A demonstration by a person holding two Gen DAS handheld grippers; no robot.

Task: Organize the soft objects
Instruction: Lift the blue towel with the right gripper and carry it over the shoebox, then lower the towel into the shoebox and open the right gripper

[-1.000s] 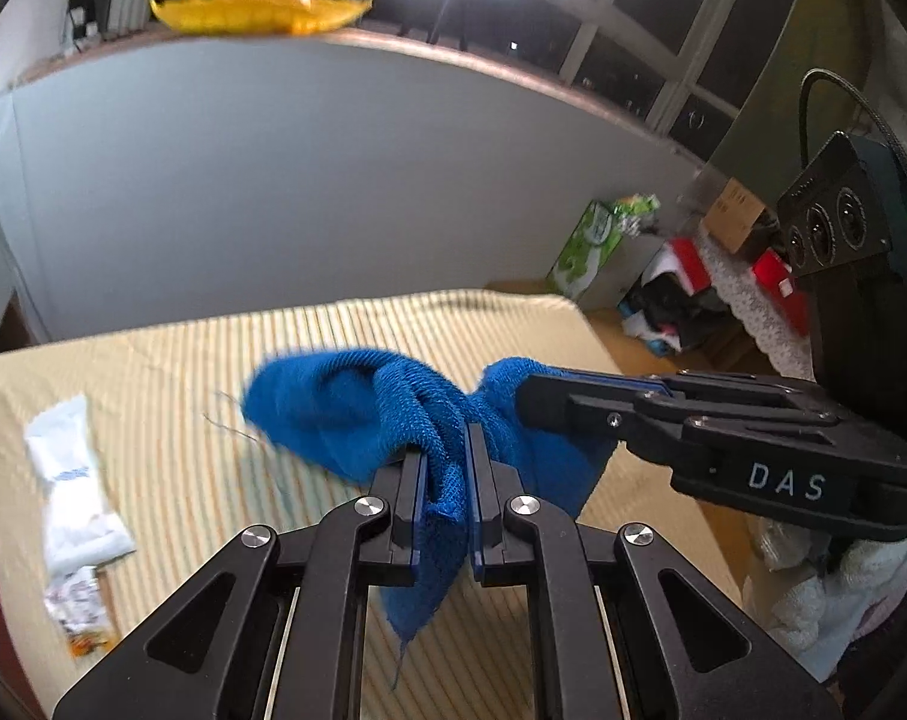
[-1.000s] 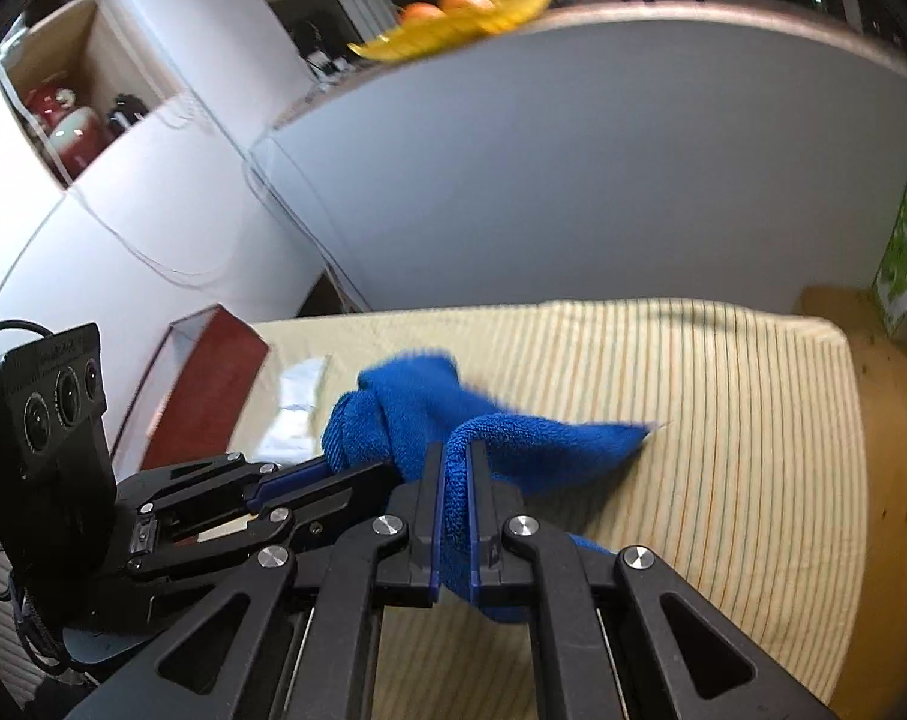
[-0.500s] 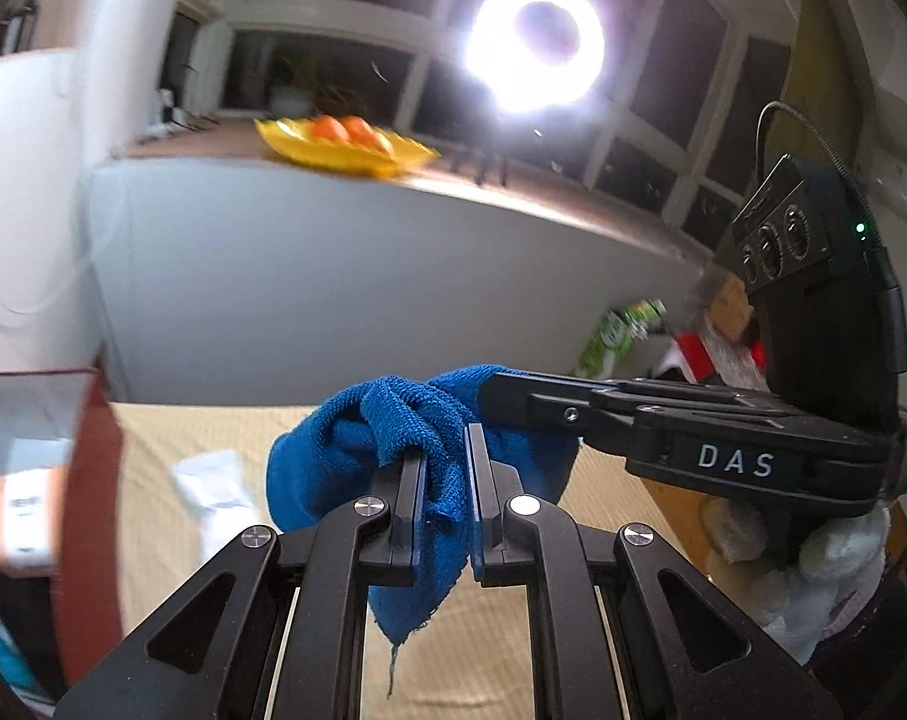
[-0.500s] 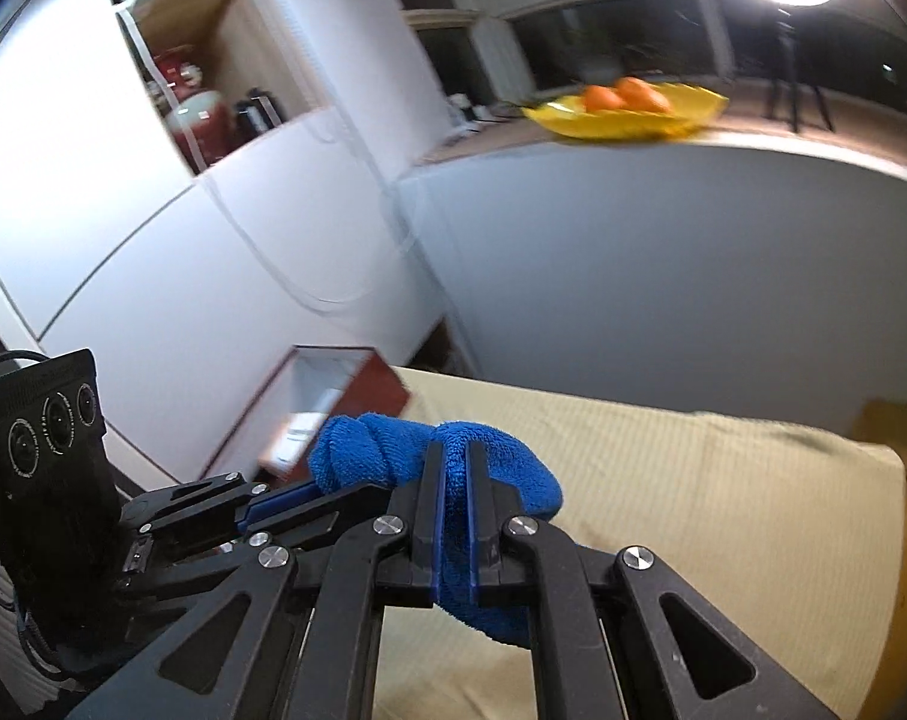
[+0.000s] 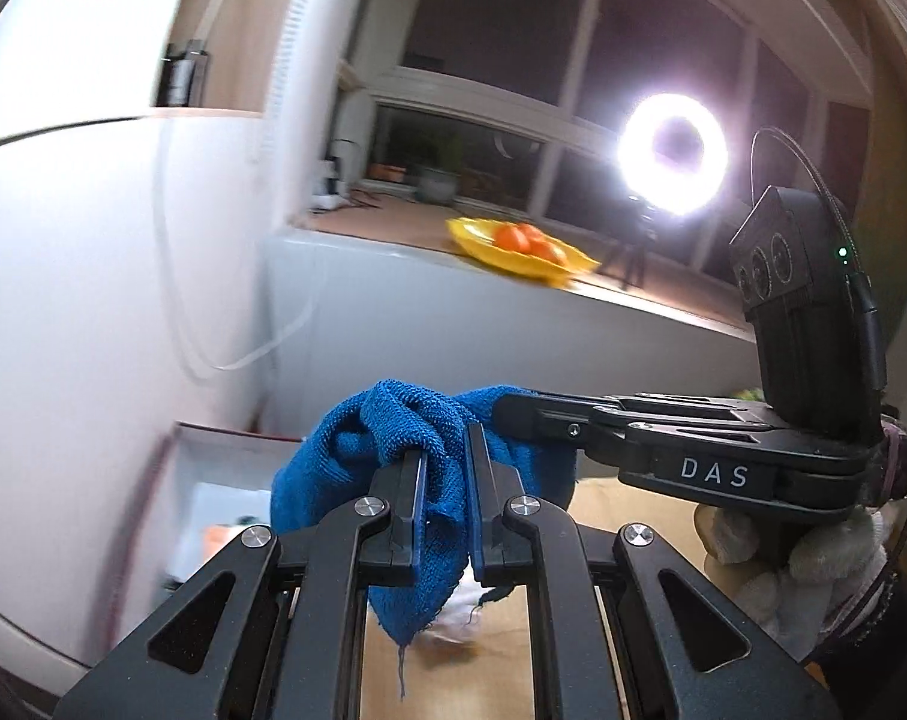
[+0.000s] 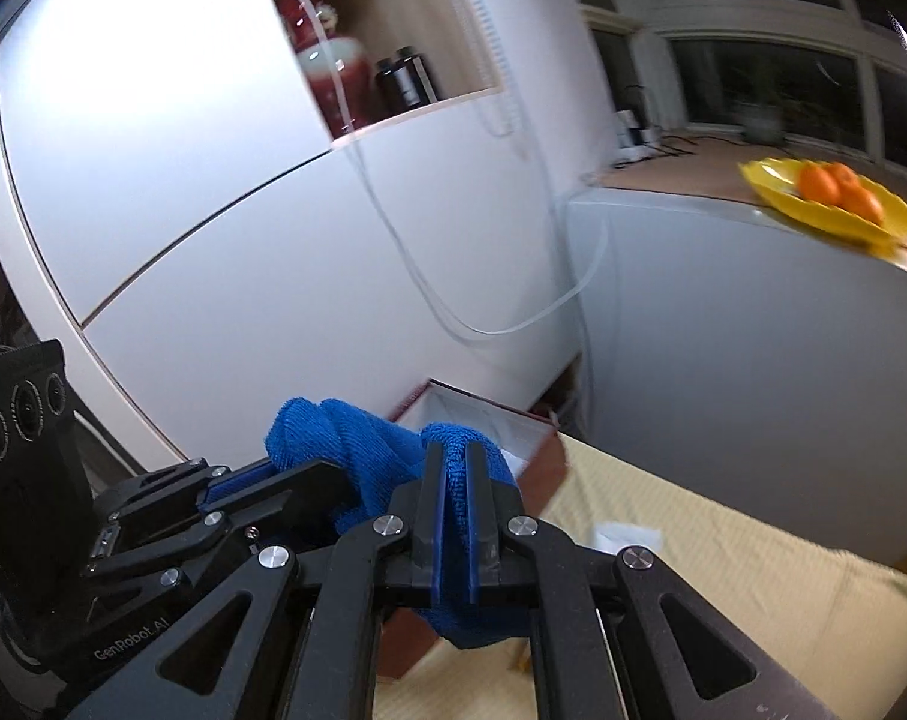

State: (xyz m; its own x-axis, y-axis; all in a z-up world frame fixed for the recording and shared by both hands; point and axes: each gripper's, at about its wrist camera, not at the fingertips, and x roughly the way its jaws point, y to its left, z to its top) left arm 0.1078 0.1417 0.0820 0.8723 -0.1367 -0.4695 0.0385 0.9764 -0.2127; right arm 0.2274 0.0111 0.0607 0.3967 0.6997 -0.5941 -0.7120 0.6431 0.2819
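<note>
A blue towel (image 5: 345, 456) hangs bunched in the air, held by both grippers at once. My left gripper (image 5: 444, 441) is shut on one fold, and a loose corner with a thread dangles below its fingers. My right gripper (image 5: 504, 407) comes in from the right, shut on the neighbouring fold. In the right wrist view the blue towel (image 6: 357, 438) bulges over my right gripper (image 6: 453, 456), with the left gripper (image 6: 285, 480) reaching in from the left. An open red-brown box (image 6: 489, 426) with a white lining stands just beyond the towel.
The box (image 5: 213, 480) sits against a white cabinet wall (image 6: 273, 240), beside the table's yellow striped cloth (image 6: 723, 552). A white packet (image 6: 627, 534) lies on that cloth. A yellow plate of oranges (image 5: 513, 246) rests on the ledge, near a ring light (image 5: 672, 153). A gloved hand (image 5: 813, 546) holds the right gripper.
Both grippers have lifted the towel off the striped table and swung it left and upward, towards the box by the white cabinet. Both grips have stayed shut.
</note>
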